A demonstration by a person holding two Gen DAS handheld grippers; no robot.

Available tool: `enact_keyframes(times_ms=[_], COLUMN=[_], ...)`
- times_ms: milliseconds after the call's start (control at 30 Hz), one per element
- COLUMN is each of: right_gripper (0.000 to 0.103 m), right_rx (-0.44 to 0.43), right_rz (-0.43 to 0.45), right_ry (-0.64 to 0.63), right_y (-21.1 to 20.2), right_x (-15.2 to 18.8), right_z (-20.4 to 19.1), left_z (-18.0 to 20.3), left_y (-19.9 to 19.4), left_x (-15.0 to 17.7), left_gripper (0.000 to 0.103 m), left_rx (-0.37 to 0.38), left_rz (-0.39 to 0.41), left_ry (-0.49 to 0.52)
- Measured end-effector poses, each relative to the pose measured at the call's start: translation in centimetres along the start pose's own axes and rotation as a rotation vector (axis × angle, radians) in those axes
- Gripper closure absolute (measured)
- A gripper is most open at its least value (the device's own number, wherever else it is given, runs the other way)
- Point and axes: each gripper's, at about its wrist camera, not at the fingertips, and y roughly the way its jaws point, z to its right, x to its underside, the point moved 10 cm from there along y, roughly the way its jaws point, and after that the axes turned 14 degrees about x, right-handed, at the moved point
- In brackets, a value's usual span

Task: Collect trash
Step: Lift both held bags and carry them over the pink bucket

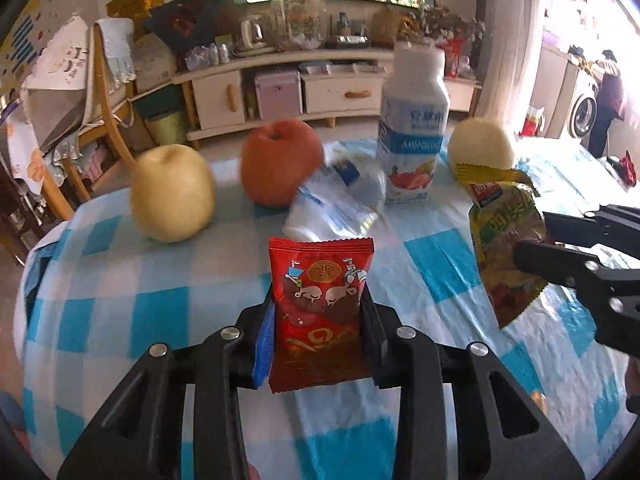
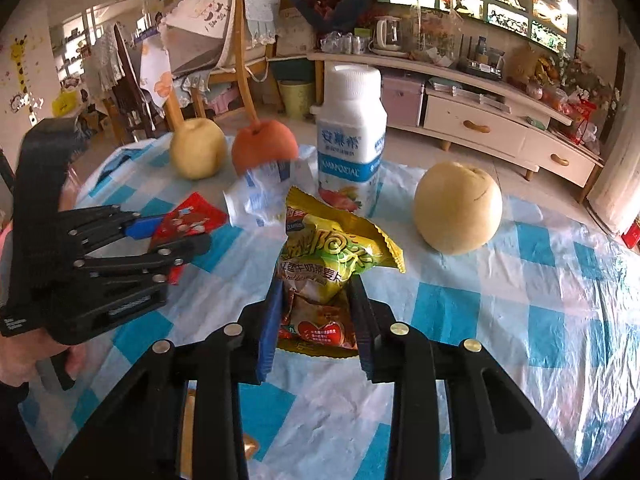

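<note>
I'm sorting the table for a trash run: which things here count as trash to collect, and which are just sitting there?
Trash to collect:
- red snack wrapper, gripped by the left gripper
- yellow snack wrapper, gripped by the right gripper
- crumpled clear plastic wrapper, on the table

Just lying about:
- two pears
- apple
- yogurt bottle, upright; probably not trash

Checked tablecloth (image 1: 120, 280) – two yellow pears (image 1: 172, 194) (image 2: 458, 208), red apple (image 1: 280, 160), upright yogurt bottle (image 1: 414, 120).
</note>
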Motion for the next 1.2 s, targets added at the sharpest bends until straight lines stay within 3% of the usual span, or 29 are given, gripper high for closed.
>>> enact_keyframes(times_ms=[300, 567, 800, 1200], right_gripper=[0.069, 0.069, 0.069, 0.069], right_rx=[-0.021, -0.041, -0.134, -0.350], right_rz=[0.065, 0.140, 0.225, 0.289], right_ry=[0.002, -0.066, -0.147, -0.313], right_y=[-6.0, -12.6, -18.3, -24.1], right_x=[0.1, 0.1, -2.2, -5.6], right_z=[-2.0, -7.3, -15.6, -33.9], left_z=[-1.4, -2.7, -6.7, -19.1], left_y=[-9.2, -18.7, -27.4, -42.0], left_x=[0.5, 2.7, 5.7, 14.6], left_gripper=[0.066, 0.066, 0.066, 0.066], left_rx=[-0.050, -0.100, -0.188, -0.427], left_rz=[0.099, 0.181, 0.249, 0.301], left_ry=[0.002, -0.025, -0.087, -0.241])
